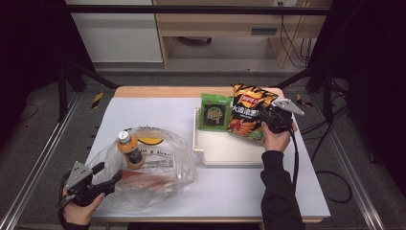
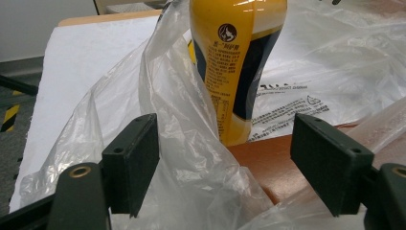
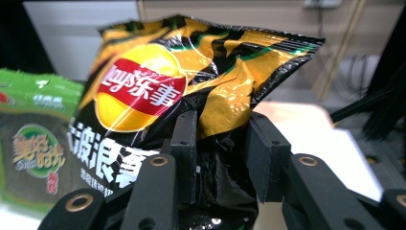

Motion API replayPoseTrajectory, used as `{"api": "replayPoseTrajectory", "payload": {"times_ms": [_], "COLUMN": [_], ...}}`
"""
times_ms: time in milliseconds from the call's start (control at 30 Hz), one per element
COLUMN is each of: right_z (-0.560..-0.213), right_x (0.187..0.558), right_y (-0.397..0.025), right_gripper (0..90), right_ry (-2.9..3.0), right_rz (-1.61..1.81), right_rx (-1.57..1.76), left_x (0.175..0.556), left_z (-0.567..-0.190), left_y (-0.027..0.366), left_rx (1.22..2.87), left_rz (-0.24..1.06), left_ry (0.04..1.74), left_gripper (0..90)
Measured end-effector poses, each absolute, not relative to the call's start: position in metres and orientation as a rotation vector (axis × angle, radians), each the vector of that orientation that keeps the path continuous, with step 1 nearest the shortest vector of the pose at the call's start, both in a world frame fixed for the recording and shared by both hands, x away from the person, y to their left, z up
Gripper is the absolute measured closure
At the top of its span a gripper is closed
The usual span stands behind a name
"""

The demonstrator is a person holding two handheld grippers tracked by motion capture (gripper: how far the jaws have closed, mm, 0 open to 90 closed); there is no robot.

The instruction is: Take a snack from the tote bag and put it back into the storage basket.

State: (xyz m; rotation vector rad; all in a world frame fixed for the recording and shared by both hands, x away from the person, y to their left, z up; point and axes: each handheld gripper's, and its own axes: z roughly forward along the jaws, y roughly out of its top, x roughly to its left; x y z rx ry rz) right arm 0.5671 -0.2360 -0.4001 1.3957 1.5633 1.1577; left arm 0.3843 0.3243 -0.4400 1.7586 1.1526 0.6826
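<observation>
A black and orange chip bag (image 1: pixel 249 115) (image 3: pixel 191 96) stands over the right end of a white tray (image 1: pixel 225 151), and my right gripper (image 1: pixel 268 120) (image 3: pixel 220 158) is shut on its edge. A green snack packet (image 1: pixel 215 112) (image 3: pixel 33 143) leans beside it in the tray. At the front left lies a clear plastic bag (image 1: pixel 148 167) (image 2: pixel 182 158) with an orange bottle (image 1: pixel 130 149) (image 2: pixel 237 62) standing in it and a flat reddish-brown pack (image 1: pixel 143 179) (image 2: pixel 268 163) under the film. My left gripper (image 1: pixel 107 179) (image 2: pixel 230 167) is open at the bag's left edge, with film between its jaws.
A white sheet covers the wooden table (image 1: pixel 158 91). The table's front edge runs just below my left hand. Metal frame rails (image 1: pixel 43 158) line both sides, and cables (image 1: pixel 330 177) trail on the floor at the right.
</observation>
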Motion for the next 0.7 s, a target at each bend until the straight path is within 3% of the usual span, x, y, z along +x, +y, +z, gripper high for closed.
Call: {"api": "replayPoseTrajectory", "payload": {"times_ms": [100, 133, 333, 700], "right_z": [-0.402, -0.4, -0.395, -0.383], "right_x": [0.569, 0.57, 0.558, 0.516], "right_y": [-0.238, -0.239, -0.241, -0.232], "right_gripper": [63.3, 56.8, 45.8, 45.9], "right_ry": [1.582, 1.584, 1.558, 1.598], "right_rz": [1.119, 1.107, 1.119, 1.208], "right_rx": [1.418, 1.44, 1.446, 1.339], "left_x": [0.384, 0.384, 0.384, 0.382], "left_z": [-0.44, -0.44, -0.439, -0.435], "left_y": [0.324, 0.324, 0.324, 0.325], "left_rx": [1.76, 1.759, 1.754, 1.741], "left_rz": [0.682, 0.683, 0.689, 0.693], "left_ry": [1.152, 1.153, 1.151, 1.146], "left_gripper": [24.8, 24.7, 24.7, 24.8]}}
